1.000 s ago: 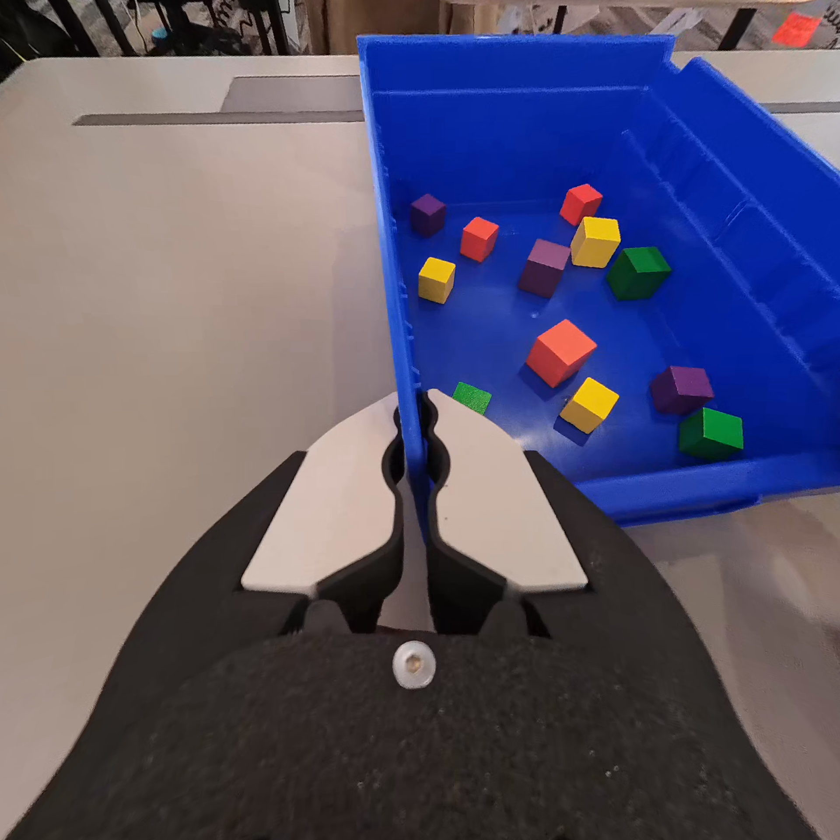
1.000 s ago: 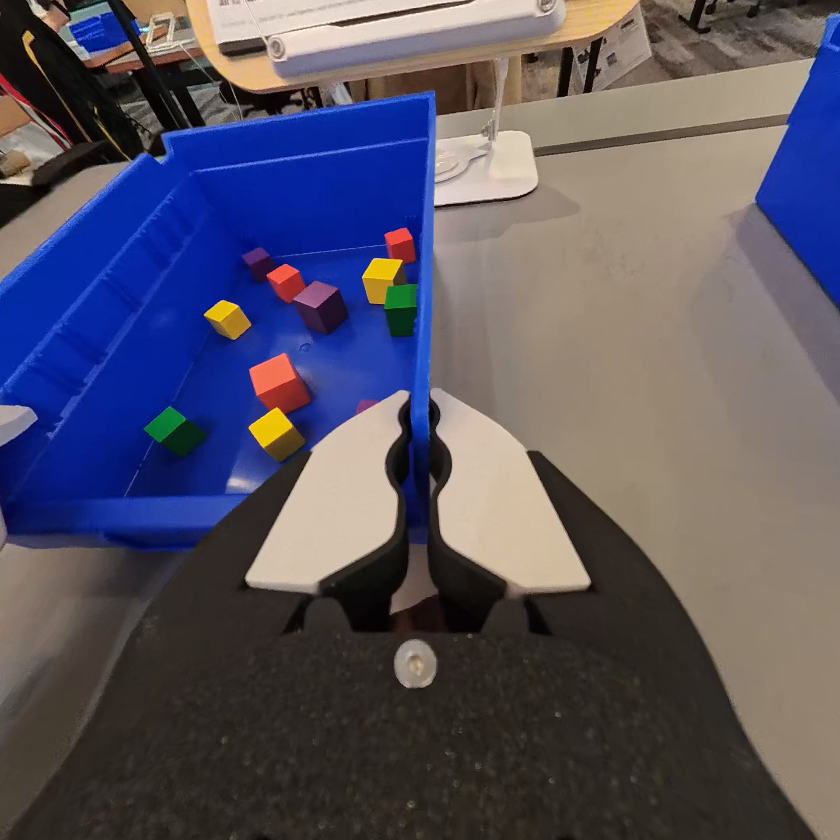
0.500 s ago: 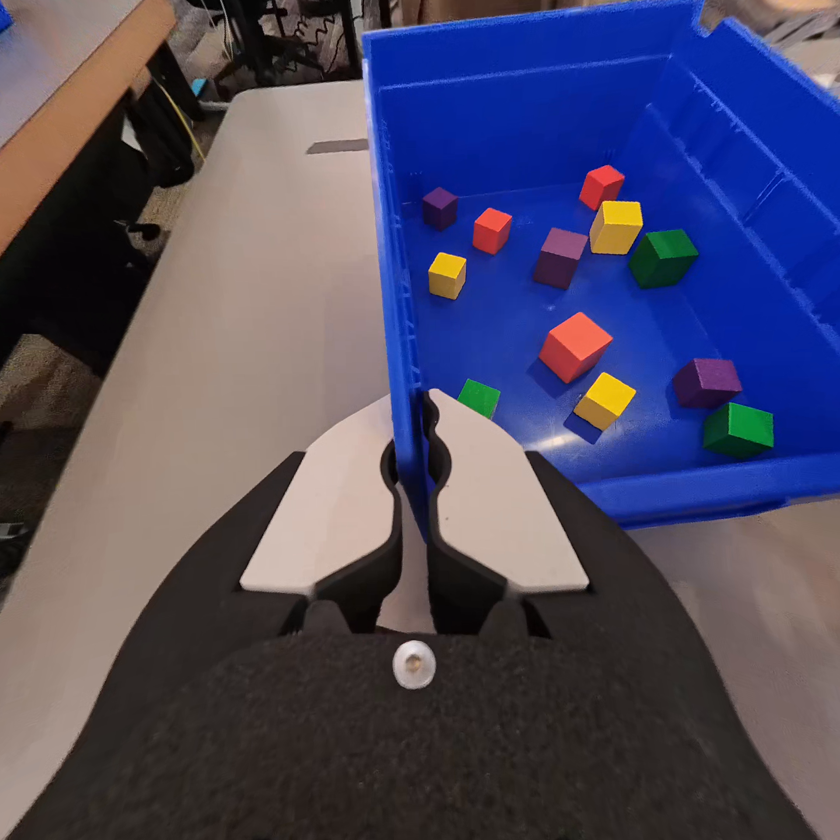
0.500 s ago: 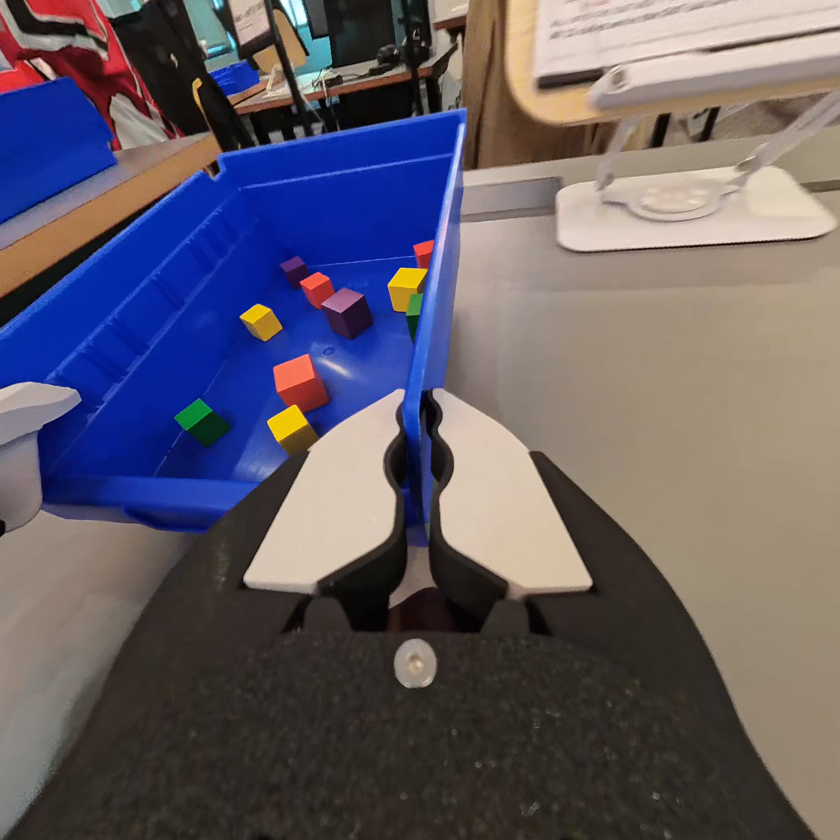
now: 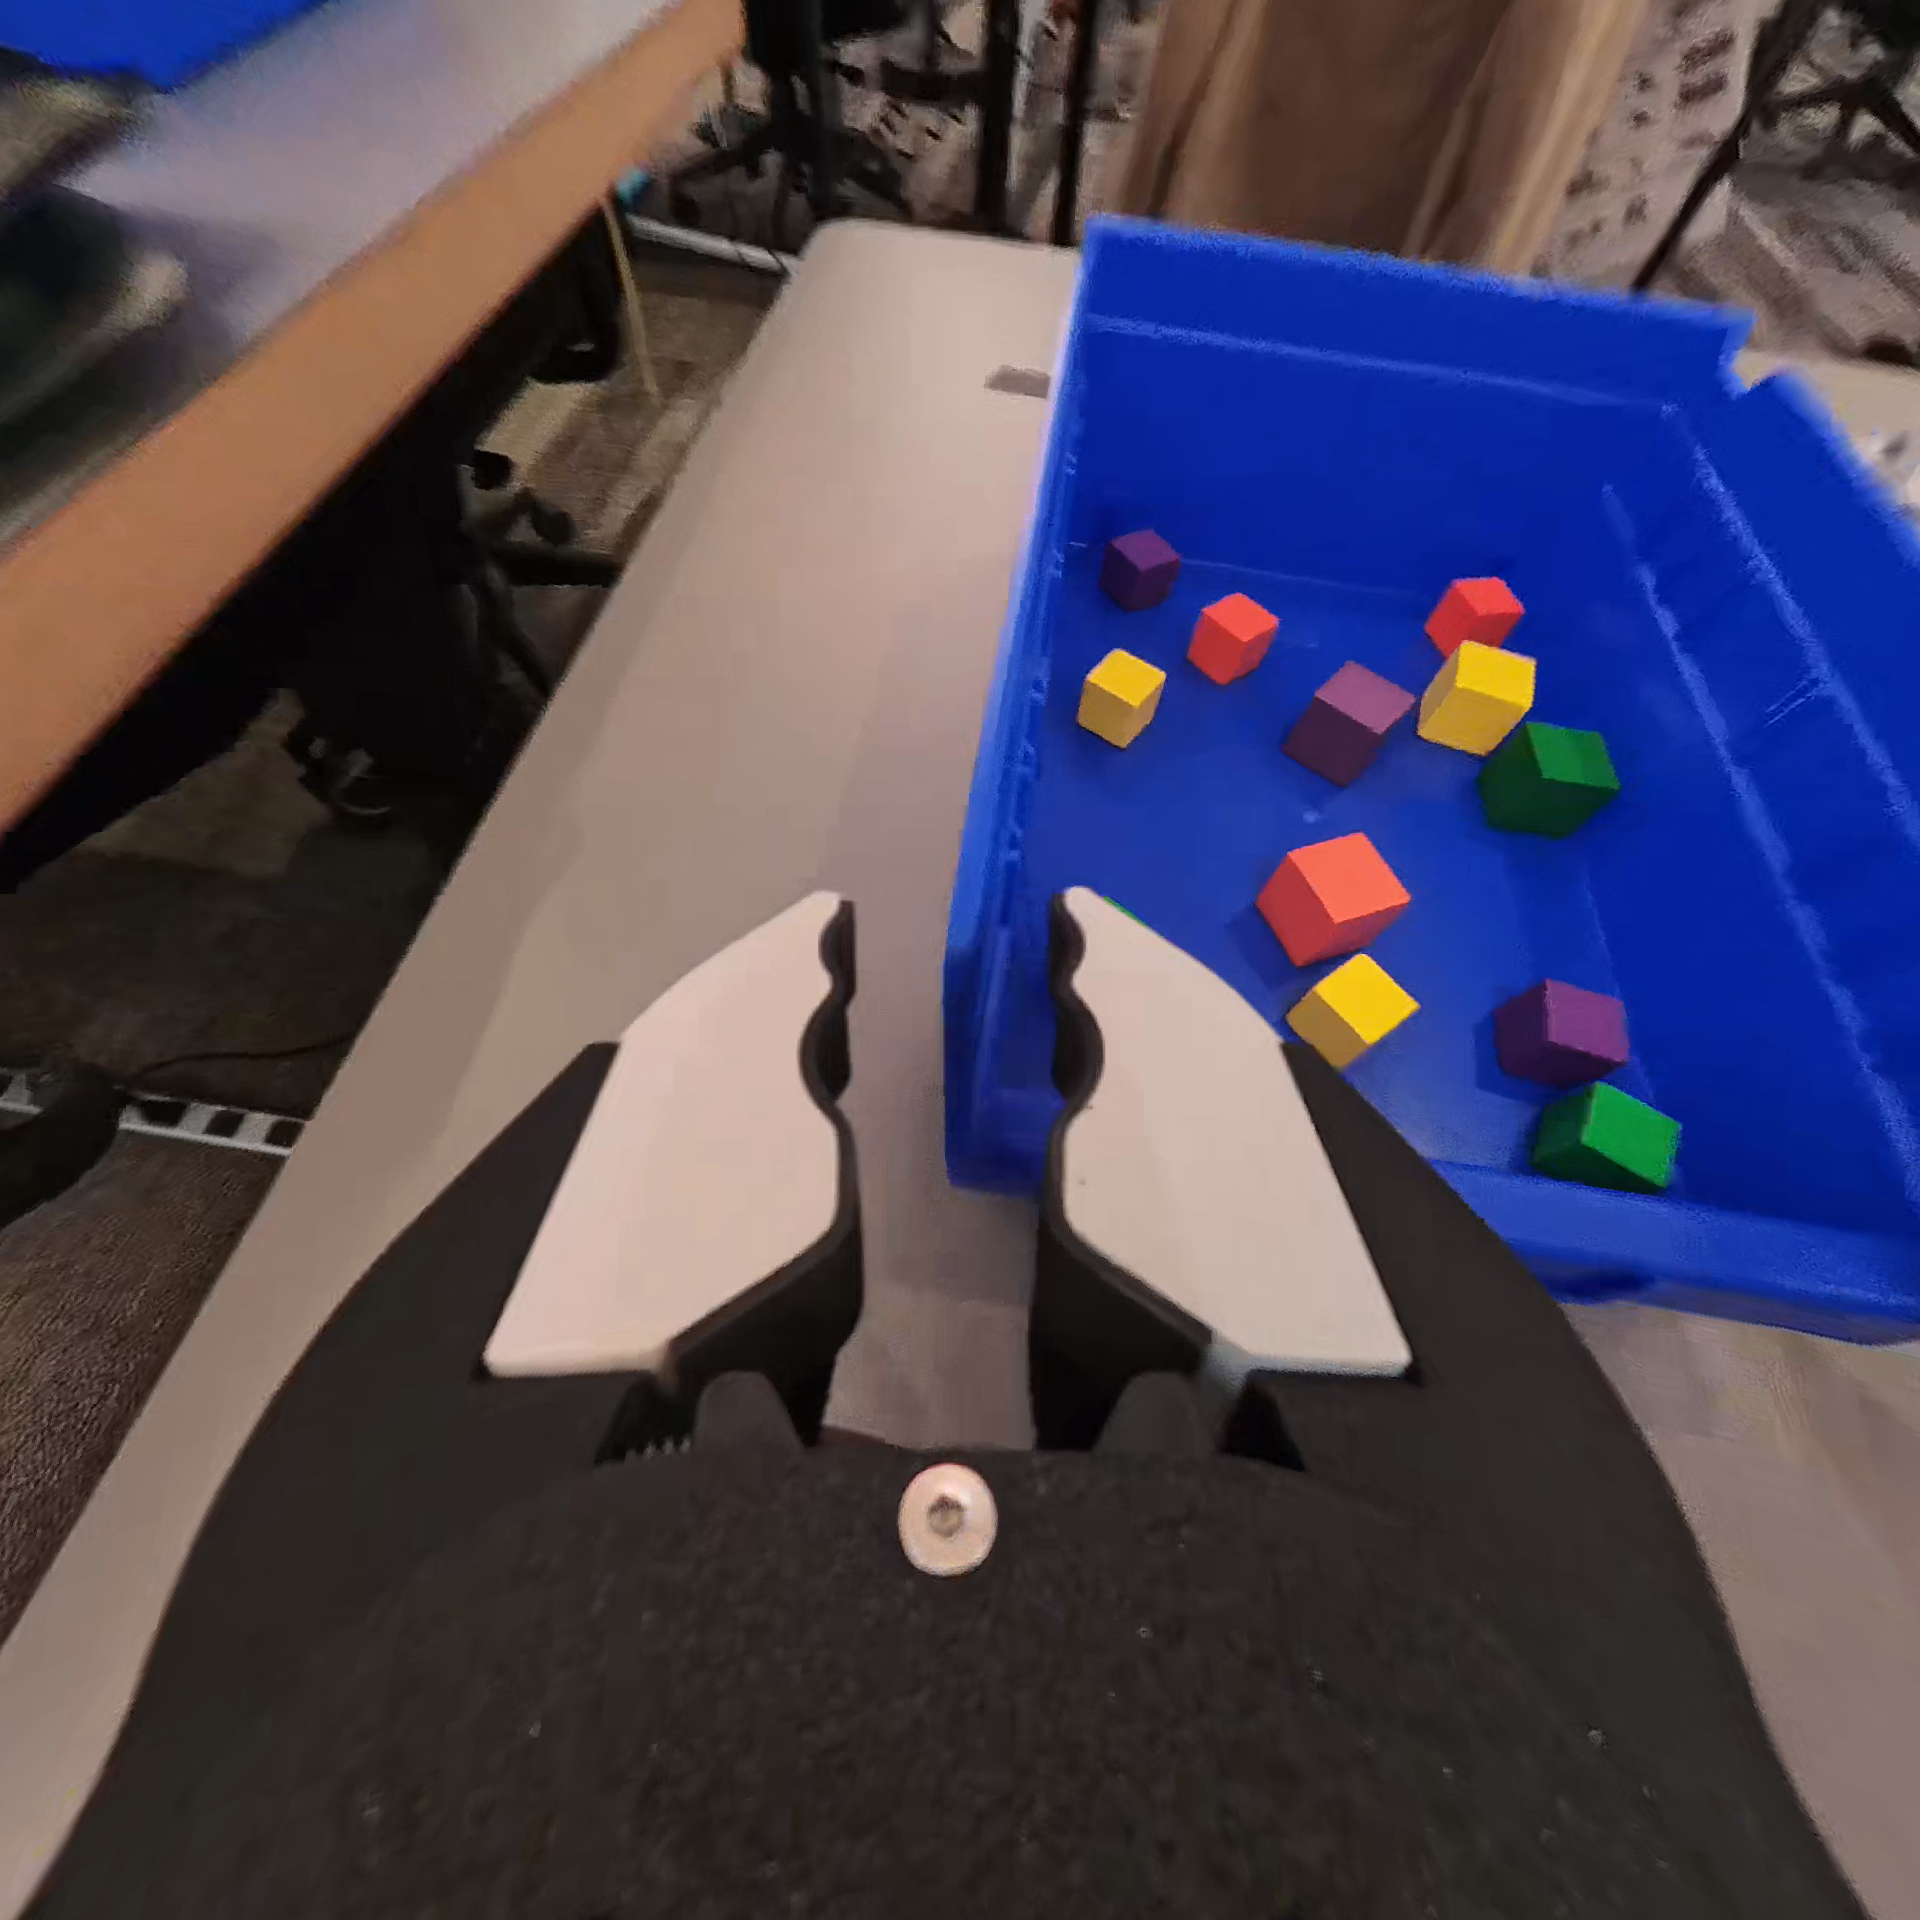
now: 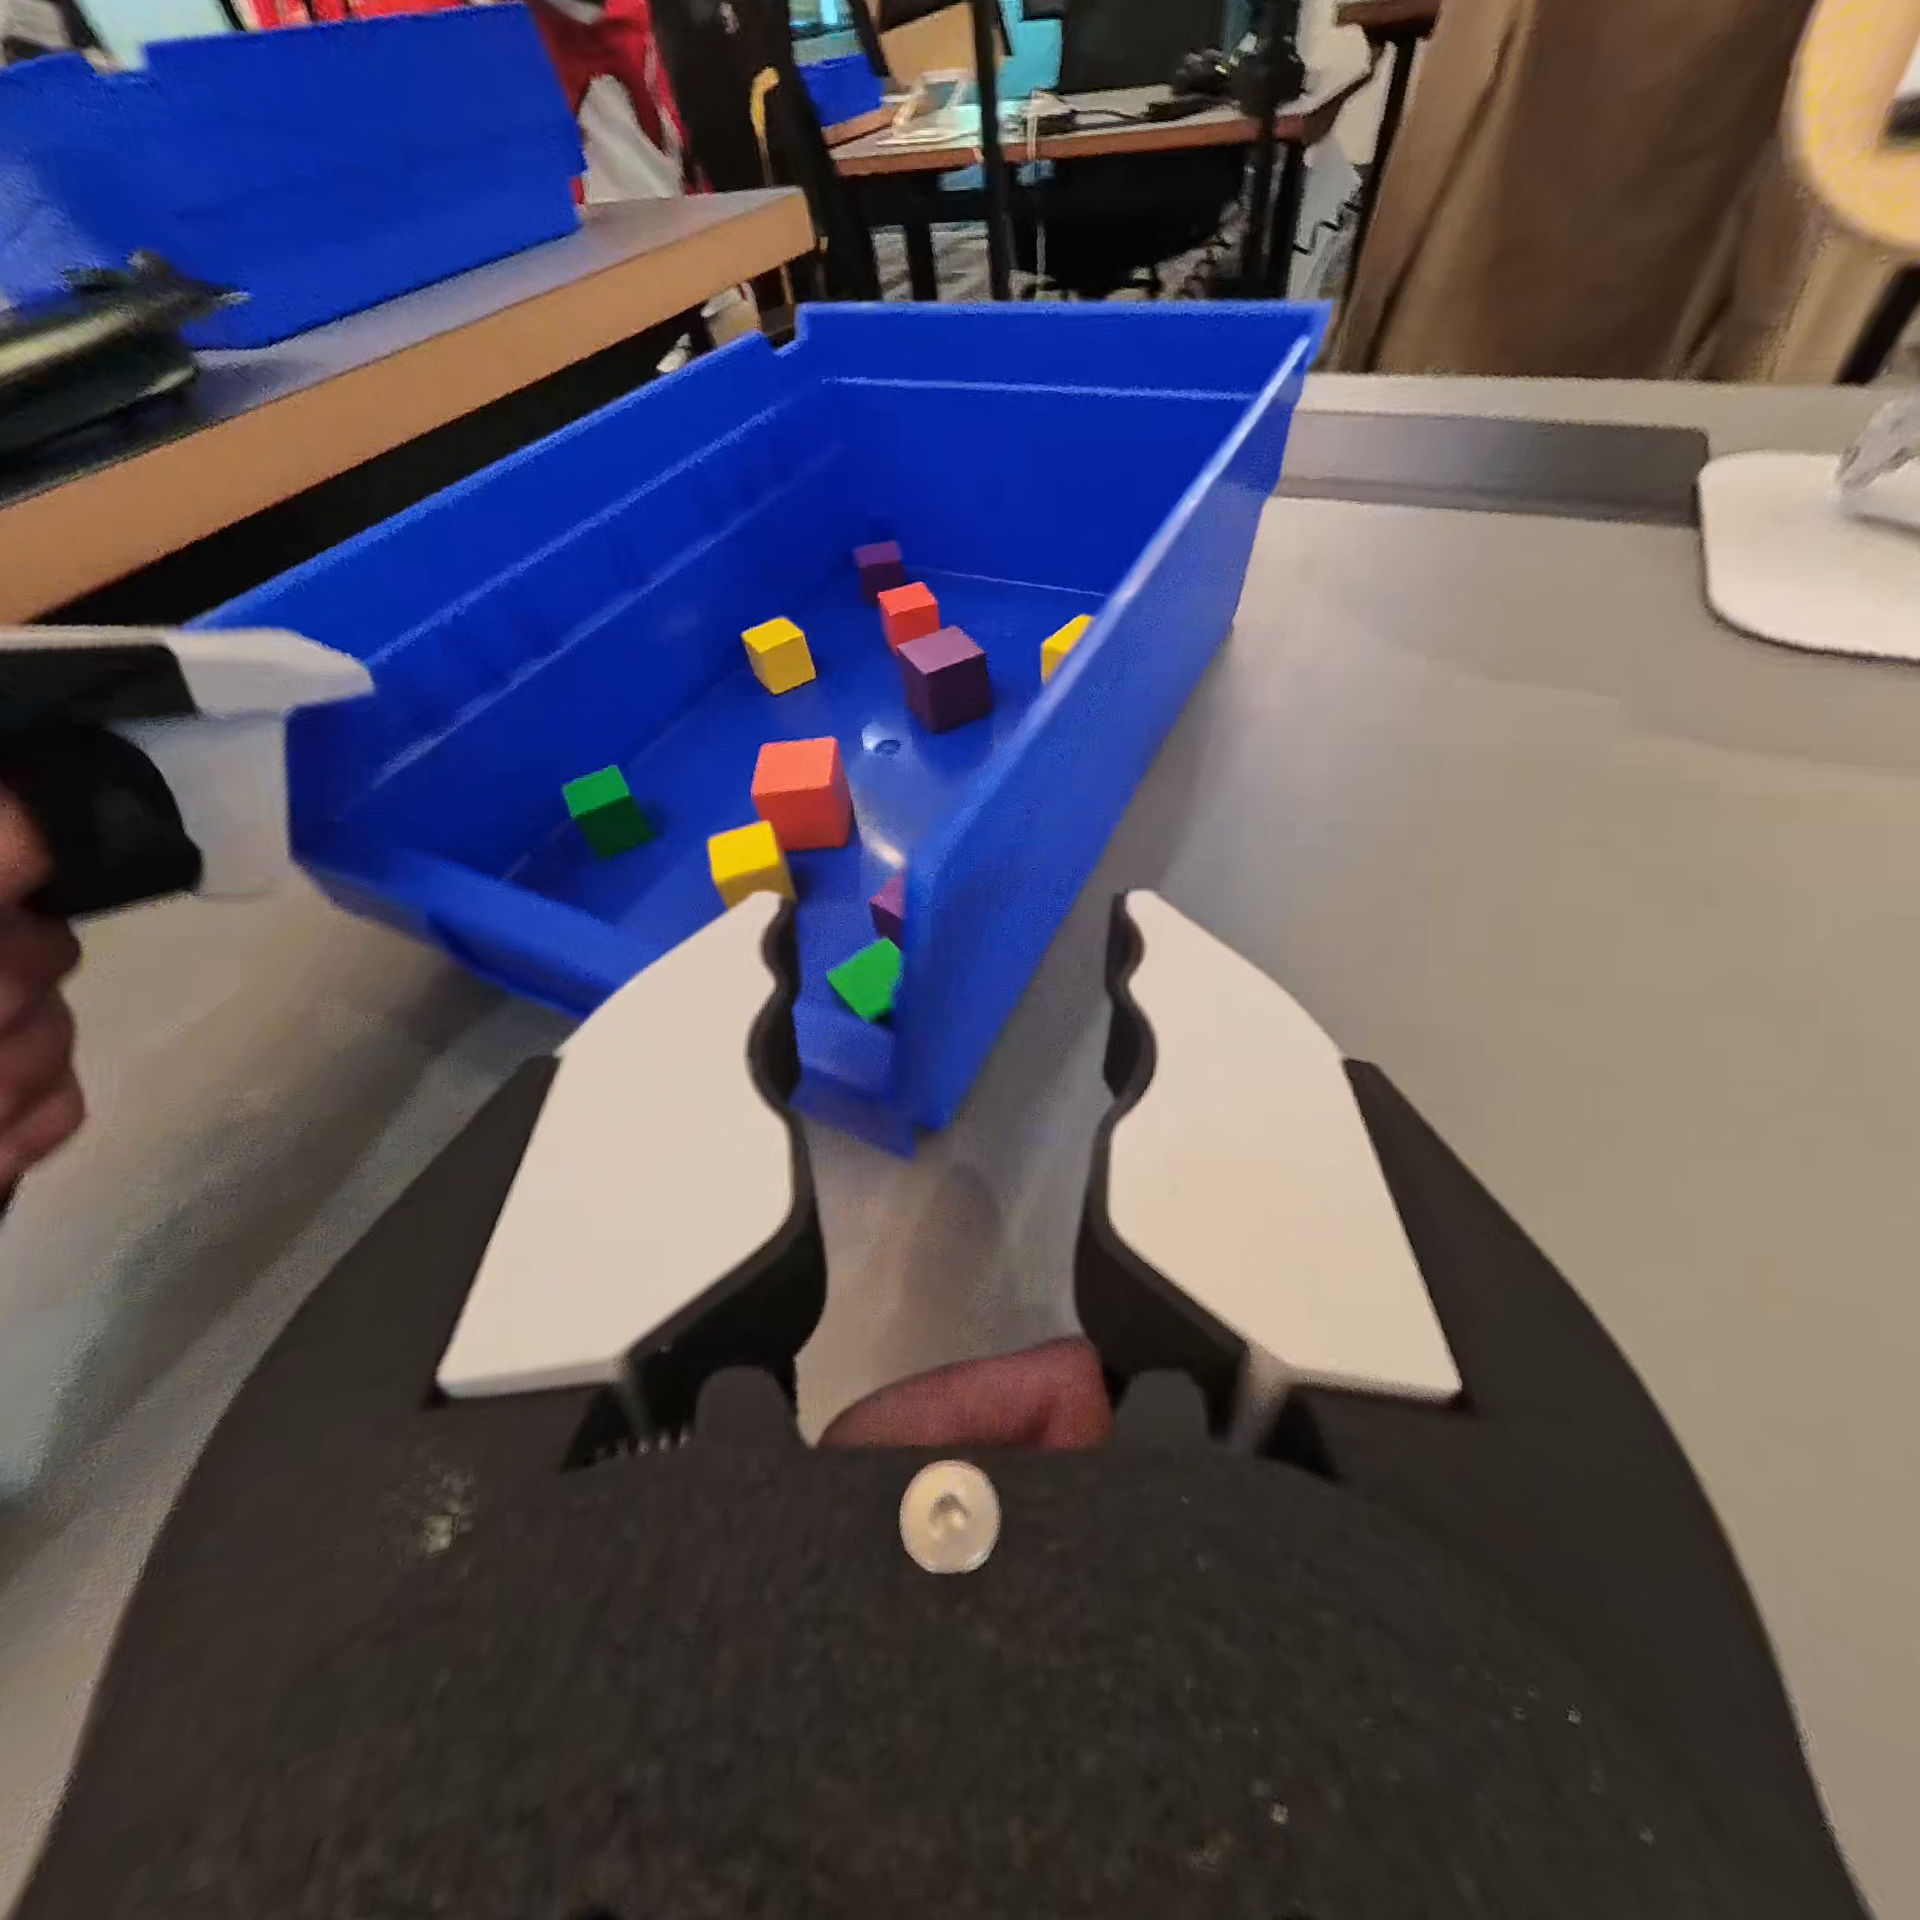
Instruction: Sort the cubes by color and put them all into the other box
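Observation:
A blue box (image 5: pixel 1382 416) sits on the grey table and holds several red, yellow, purple and green cubes, among them a large red cube (image 5: pixel 1333 896). My left gripper (image 5: pixel 951 914) is open astride the box's left wall (image 5: pixel 997 935), with a gap between pads and wall. My right gripper (image 6: pixel 951 914) is open astride the box's right wall (image 6: pixel 1018 894) near its front corner, not pressing on it. The box also shows in the right wrist view (image 6: pixel 1039 447), with the left gripper's fingertip (image 6: pixel 260 665) at its left wall.
A wooden-edged table (image 5: pixel 312 312) stands to the left across a gap. Another blue box (image 6: pixel 281 166) rests on it. A white stand base (image 6: pixel 1808 561) lies on the table at the far right. A hand (image 6: pixel 31 997) shows at the left edge.
Both grippers were shut on the box's side walls and have opened, letting go of it. The box has swung round with them and now rests near the table's left end.

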Demonstrator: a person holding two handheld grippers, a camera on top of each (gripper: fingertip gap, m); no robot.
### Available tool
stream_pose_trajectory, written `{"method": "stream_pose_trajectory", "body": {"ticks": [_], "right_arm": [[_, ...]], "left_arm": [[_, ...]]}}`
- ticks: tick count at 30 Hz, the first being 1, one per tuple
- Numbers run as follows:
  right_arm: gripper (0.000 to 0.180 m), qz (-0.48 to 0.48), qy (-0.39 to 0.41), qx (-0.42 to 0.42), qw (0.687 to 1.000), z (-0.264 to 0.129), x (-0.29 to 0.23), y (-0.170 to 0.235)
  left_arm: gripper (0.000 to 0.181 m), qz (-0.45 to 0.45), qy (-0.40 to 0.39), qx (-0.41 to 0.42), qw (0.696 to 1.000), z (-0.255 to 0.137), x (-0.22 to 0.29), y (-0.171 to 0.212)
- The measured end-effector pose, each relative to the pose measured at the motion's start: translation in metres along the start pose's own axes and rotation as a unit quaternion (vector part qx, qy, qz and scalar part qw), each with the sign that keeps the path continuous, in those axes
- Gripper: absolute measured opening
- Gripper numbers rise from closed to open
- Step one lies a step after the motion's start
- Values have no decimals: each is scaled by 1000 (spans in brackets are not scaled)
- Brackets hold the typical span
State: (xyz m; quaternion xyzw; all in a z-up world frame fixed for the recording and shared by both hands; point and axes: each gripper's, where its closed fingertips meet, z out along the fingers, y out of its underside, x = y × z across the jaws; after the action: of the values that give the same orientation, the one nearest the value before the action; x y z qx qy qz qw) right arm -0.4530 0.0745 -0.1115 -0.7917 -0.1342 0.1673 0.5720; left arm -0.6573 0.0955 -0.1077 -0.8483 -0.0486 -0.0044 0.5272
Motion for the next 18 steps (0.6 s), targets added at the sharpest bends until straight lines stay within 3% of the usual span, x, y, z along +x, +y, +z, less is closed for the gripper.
{"method": "stream_pose_trajectory", "body": {"ticks": [3, 6, 9, 12, 18], "right_arm": [[56, -11, -83, 20, 996, -59, 20, -6], [43, -50, -139, 31, 988, -122, 70, -6], [42, -66, -117, -16, 991, -156, 153, 9], [45, -60, -68, -48, 995, -177, 233, 24], [54, 10, -15, 9, 1000, -219, 307, 27]], "left_arm": [[39, -20, -3, 74, 997, -54, 20, -18], [45, -15, 103, 98, 990, -95, 96, -14], [57, -19, 199, 74, 977, -110, 183, 10], [73, -11, 224, 54, 973, -108, 248, 34], [68, 52, 224, 54, 972, -101, 322, 65]]}}
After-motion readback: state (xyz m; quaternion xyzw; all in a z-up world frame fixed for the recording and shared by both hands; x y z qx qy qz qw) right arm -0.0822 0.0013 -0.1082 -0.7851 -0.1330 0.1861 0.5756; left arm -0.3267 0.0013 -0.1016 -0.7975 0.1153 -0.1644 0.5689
